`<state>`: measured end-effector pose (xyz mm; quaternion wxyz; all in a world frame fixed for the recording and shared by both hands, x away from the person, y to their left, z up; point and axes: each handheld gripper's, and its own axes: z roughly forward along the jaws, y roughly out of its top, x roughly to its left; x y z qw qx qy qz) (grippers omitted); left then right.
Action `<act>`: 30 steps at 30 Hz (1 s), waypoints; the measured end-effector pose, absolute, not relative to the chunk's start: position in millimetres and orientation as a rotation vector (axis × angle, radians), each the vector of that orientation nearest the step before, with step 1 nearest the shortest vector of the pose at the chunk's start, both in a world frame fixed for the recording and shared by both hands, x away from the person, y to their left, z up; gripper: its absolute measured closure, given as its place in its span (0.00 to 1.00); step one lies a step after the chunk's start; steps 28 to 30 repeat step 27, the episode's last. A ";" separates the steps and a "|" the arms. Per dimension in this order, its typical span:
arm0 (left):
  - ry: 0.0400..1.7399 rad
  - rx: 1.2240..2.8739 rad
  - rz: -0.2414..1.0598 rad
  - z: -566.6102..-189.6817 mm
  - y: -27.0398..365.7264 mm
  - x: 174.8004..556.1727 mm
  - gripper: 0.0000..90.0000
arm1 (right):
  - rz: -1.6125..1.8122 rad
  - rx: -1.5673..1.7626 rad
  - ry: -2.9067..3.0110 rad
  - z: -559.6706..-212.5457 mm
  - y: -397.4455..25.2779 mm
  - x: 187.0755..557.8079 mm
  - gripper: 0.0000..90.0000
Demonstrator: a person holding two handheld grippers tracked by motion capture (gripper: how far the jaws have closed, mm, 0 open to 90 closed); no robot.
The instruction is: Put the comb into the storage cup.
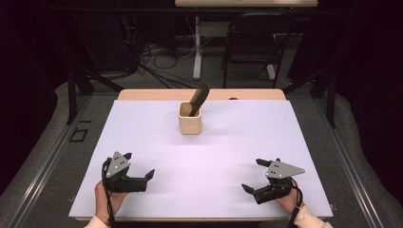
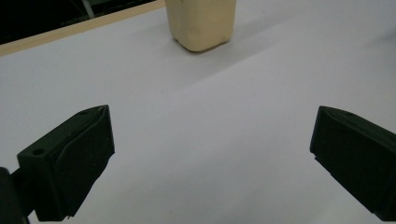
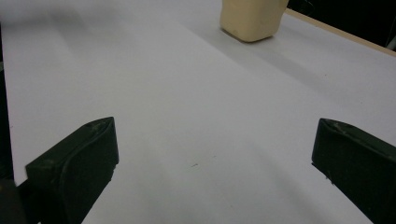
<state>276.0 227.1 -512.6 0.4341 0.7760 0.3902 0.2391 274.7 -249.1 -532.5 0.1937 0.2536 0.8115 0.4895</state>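
A cream, square-sided wooden holder (image 1: 189,118) stood upright toward the far middle of the white table cover (image 1: 142,142), with a dark curved-handled utensil (image 1: 198,97) leaning out of it toward the back right. Both tools rested low near the person's edge, well apart from the holder and from each other. The left gripper (image 1: 141,165) had its jaws spread wide and held nothing; the right gripper (image 1: 253,175) was likewise spread and empty. Each pointed inward toward the holder, probably so that either hand could reach forward for the utensil.
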 end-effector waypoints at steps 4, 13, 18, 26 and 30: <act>0.963 1.929 0.616 -514.9 229.3 270.0 0.00 | 1.372 0.712 2.278 -532.5 -249.0 274.8 0.00; 0.908 1.949 0.671 -521.4 226.5 259.6 0.00 | 1.372 0.711 2.277 -532.4 -249.1 274.5 0.00; 0.923 1.956 0.656 -526.3 228.7 258.6 0.00 | 1.373 0.709 2.275 -532.2 -249.9 274.5 0.00; 0.929 1.963 0.639 -529.4 227.8 261.9 0.00 | 1.374 0.702 2.275 -531.5 -249.9 273.6 0.00; 0.928 1.965 0.635 -529.3 227.6 262.3 0.00 | 1.370 0.702 2.276 -531.5 -249.9 273.7 0.00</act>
